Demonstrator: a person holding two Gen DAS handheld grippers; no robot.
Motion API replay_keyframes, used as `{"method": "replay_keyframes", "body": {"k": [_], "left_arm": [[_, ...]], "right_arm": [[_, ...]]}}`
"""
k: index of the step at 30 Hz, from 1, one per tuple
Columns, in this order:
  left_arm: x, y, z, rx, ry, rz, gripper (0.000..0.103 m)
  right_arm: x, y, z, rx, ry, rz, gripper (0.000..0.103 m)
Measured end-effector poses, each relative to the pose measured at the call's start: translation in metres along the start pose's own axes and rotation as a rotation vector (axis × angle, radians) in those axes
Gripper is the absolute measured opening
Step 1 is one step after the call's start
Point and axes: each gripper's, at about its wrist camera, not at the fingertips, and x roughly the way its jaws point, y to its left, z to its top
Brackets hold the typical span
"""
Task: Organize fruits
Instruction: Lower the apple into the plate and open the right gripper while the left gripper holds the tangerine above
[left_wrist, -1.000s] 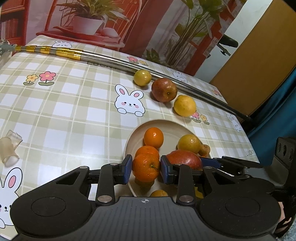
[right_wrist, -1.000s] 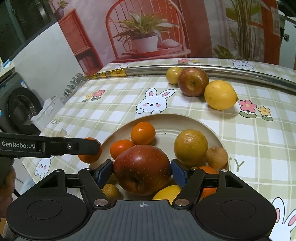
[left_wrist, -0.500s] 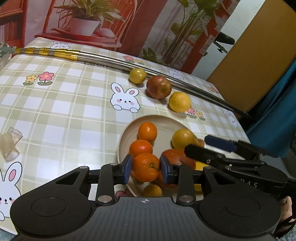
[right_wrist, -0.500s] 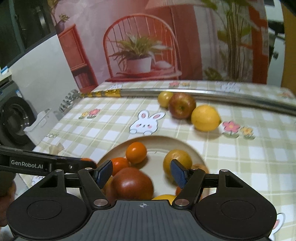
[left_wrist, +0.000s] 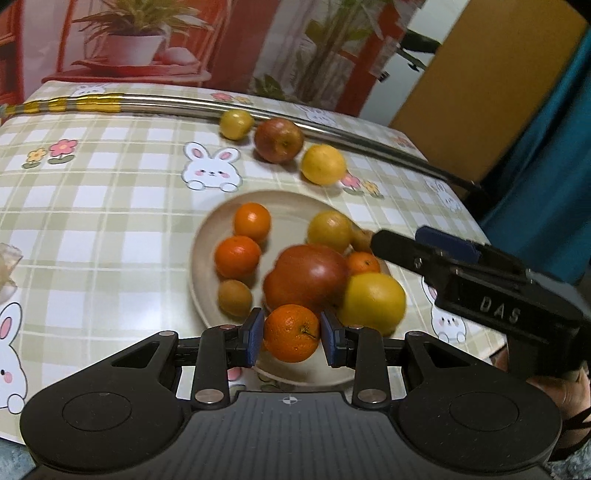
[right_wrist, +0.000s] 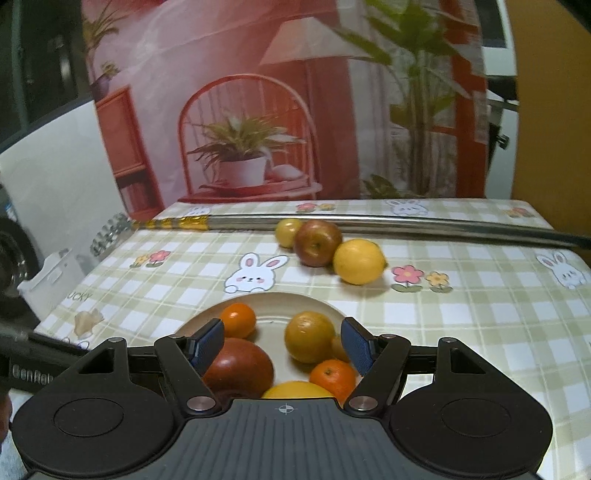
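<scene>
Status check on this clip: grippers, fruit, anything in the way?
Left gripper shut on orange. Right gripper open, empty, above plate. Three fruits loose by metal pole.

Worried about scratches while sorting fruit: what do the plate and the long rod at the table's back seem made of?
Plate: matte beige, no glare, probably plastic or bamboo fibre, possibly unglazed ceramic. Rod: shiny silver with bright highlights, likely polished steel; gold bands near one end.

Fruits on plate, three fruits behind — against rod
</scene>
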Motion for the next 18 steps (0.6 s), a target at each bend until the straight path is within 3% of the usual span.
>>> {"method": "replay_keyframes", "body": {"k": [8, 18], "left_arm": [[0.021, -0.023, -0.01, 0.086, 0.064, -0.012, 0.035], [0.041, -0.028, -0.014, 0.116, 0.096, 0.011, 0.035]], "right_arm": [[-0.009, -0.012, -0.009, 0.038, -0.022, -0.005, 0.066], [-0.008, -0.019, -0.012, 0.064, -0.016, 0.0, 0.066]]}}
